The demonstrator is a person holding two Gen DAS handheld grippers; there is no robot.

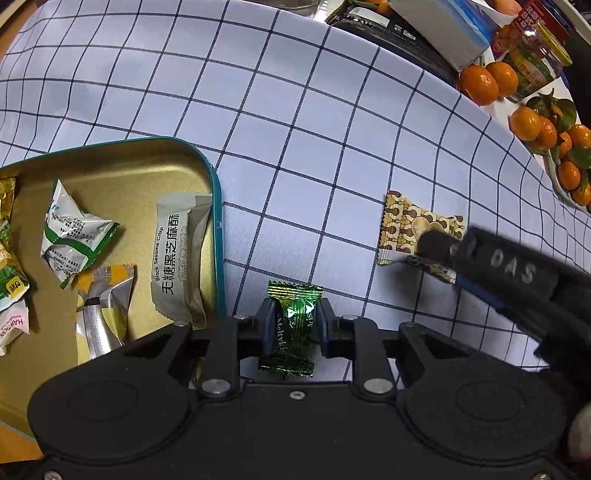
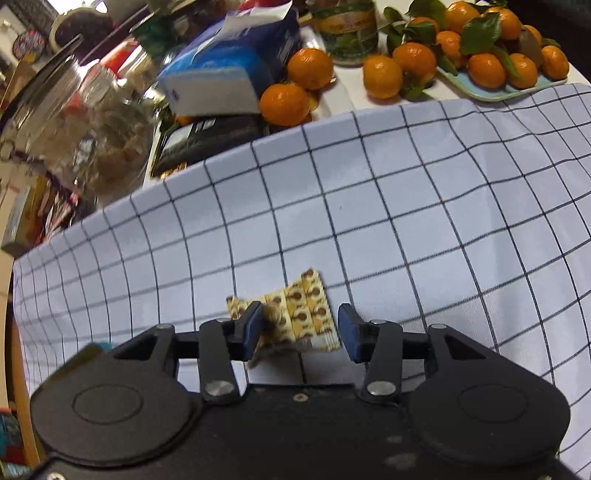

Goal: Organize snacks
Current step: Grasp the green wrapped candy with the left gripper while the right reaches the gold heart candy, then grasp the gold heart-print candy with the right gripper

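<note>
The left gripper [image 1: 293, 325] is clamped on a green candy [image 1: 291, 325], a foil-wrapped piece with crimped ends and partial lettering on its side. The candy stands upright between the blue pads, just beside the right rim of the tin [image 1: 218, 229].

The tin is teal outside and gold inside, with rounded corners. It holds a grey sesame crisp packet [image 1: 181, 258] against its right wall, a white-and-green wrapper [image 1: 72, 236], a yellow-and-silver sachet [image 1: 101, 306] and further packets at its left edge.

The right gripper [image 2: 297, 328] has its jaws apart. A patterned snack [image 2: 295, 314], a flat cream packet printed with brown shapes, lies on the tablecloth [image 2: 406, 206] between them. The left pad touches or overlaps the packet's left part; the right pad stands clear of it. In the left wrist view the same packet lies right of the candy, partly under the right gripper's finger.

The tablecloth is pale with a dark grid. Past its far edge sit loose oranges [image 2: 310, 68], a plate of leafy oranges [image 2: 491, 62], a labelled jar [image 2: 347, 33], a blue box [image 2: 229, 70] and a blurred clear container [image 2: 92, 129].
</note>
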